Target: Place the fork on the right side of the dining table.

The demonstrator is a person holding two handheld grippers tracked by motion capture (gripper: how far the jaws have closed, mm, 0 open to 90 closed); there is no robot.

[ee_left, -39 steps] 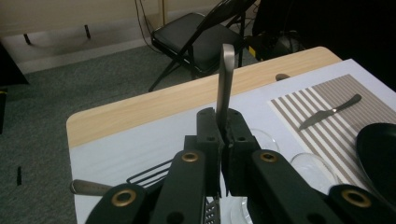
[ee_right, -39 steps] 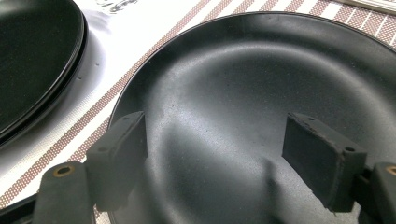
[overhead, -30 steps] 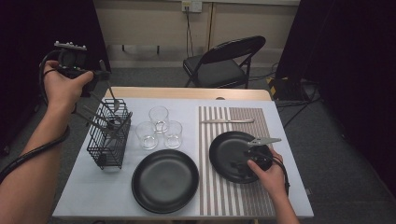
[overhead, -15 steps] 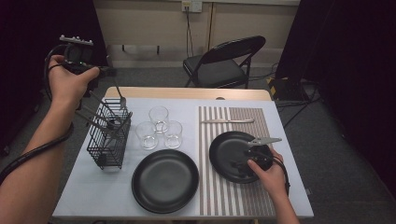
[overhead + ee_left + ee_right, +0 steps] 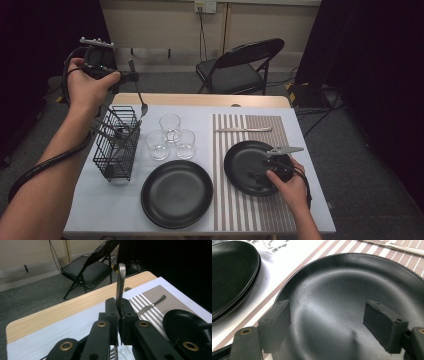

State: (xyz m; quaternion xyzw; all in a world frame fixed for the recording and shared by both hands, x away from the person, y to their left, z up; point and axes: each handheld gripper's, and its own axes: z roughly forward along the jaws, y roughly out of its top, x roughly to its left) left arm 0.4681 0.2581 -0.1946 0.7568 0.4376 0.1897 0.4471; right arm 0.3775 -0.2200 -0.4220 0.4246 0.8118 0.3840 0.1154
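Left hand-held gripper (image 5: pixel 131 76) clamps fork (image 5: pixel 140 100) by handle, tines down, above wire basket (image 5: pixel 117 142) at surface 10 o'clock. Right hand-held gripper (image 5: pixel 327 322) jaws wide, gripping nothing, over black plate (image 5: pixel 250 165) on striped mat (image 5: pixel 250 205), 4 o'clock.

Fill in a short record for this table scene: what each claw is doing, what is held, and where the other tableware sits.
left claw: shut on fork, raised above wire basket
fork: hangs tines down, handle clamped between the pads
right claw: open, jaws over plate on striped mat, holding nothing
second plate: on white cloth, left of the mat
glasses: three, clustered beside the basket
knife: lying on striped mat, beyond the plate
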